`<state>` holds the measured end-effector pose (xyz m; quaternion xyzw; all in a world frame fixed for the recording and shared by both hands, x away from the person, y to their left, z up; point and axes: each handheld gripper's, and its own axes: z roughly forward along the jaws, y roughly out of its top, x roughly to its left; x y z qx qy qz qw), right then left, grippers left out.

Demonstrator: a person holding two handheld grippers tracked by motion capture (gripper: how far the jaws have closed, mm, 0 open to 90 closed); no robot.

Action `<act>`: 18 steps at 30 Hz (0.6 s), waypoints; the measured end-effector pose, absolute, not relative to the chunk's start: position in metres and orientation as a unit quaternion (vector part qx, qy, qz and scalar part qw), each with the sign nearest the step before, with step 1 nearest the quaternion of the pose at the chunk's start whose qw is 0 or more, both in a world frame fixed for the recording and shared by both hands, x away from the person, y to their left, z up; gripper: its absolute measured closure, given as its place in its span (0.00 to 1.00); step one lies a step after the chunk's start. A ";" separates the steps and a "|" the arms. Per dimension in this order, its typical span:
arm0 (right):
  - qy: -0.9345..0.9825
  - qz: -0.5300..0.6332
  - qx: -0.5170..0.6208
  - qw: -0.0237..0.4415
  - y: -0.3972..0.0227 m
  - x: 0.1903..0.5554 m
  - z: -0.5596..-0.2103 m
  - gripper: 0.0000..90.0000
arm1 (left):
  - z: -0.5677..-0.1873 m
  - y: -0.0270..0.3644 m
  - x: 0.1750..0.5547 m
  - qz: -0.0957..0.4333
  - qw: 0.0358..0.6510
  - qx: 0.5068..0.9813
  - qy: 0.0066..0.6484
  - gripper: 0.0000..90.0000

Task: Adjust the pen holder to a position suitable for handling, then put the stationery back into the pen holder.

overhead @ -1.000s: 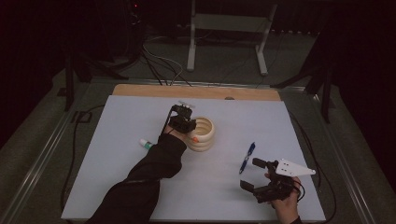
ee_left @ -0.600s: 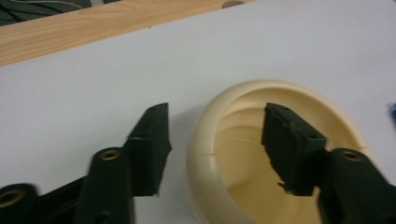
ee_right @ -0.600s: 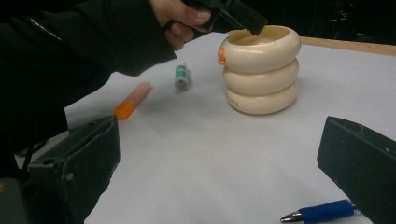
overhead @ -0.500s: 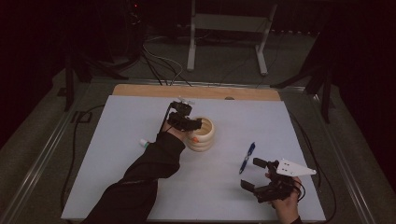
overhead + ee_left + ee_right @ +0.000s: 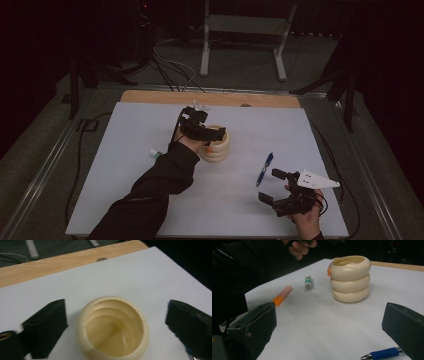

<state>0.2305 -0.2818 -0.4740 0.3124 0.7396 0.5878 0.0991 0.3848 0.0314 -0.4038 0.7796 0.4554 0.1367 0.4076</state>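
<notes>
Left gripper (image 5: 216,134) has risen above the cream holder (image 5: 112,327); jaws just opened, empty.

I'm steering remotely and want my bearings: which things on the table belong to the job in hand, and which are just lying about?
In the job:
- cream ringed holder, empty inside
- left gripper, above the holder, jaws just opened, nothing between them

Lying about for now:
- blue pen, near the open right gripper
- orange marker
- small green-banded tube
- white sheet

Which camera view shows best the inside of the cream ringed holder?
The left gripper view: it looks down into the cream ringed holder. The right gripper view shows its side, three stacked rings. In the high view it is small, partly behind the left tongs.
</notes>
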 end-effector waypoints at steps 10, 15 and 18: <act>0.735 0.592 0.315 0.103 -0.284 0.230 -0.472 0.00 | -0.396 0.026 0.373 0.128 0.439 0.779 0.429 0.02; 0.729 0.595 0.319 0.109 -0.286 0.229 -0.469 0.00 | -0.394 0.019 0.363 0.126 0.455 0.775 0.421 0.02; 0.729 0.596 0.319 0.112 -0.287 0.229 -0.468 0.00 | -0.396 0.009 0.354 0.120 0.456 0.774 0.422 0.02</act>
